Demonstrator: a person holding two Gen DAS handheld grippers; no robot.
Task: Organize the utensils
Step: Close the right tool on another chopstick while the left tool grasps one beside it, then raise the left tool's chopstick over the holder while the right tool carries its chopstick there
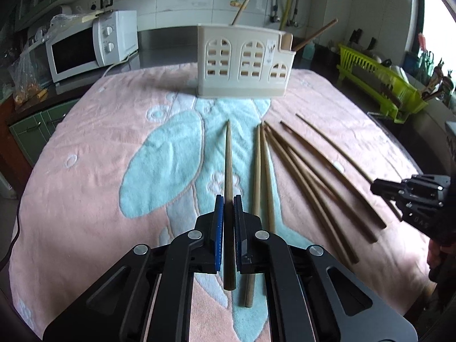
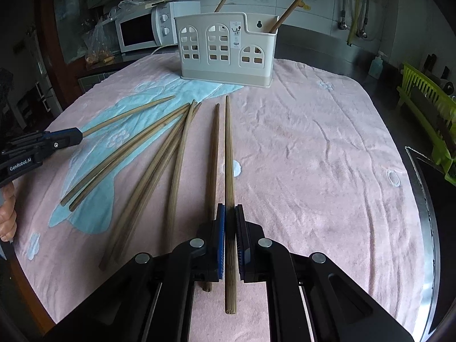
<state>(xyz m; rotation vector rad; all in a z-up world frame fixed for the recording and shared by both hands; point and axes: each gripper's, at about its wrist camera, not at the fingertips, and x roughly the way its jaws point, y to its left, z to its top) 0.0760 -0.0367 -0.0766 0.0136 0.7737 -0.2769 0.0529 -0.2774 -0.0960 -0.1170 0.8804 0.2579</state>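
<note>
In the left wrist view my left gripper (image 1: pixel 228 199) is shut on a wooden chopstick (image 1: pixel 228 159) that points away toward the cream utensil holder (image 1: pixel 242 62). Several more chopsticks (image 1: pixel 307 176) lie fanned on the towel to its right. My right gripper (image 2: pixel 230 208) is shut on another chopstick (image 2: pixel 228 154), which also points at the holder (image 2: pixel 225 51). The left gripper (image 2: pixel 81 136) shows at the left edge of the right wrist view, its chopstick (image 2: pixel 128 114) sticking out. Two chopsticks (image 2: pixel 290 8) stand inside the holder. The loose ones (image 2: pixel 159 165) lie left of the right gripper.
A pink and light-blue towel (image 1: pixel 99 148) covers the table. A white microwave (image 1: pixel 85 48) stands at the back left, a green dish rack (image 1: pixel 379 82) at the right. A person's hand (image 2: pixel 7 216) shows at the left edge.
</note>
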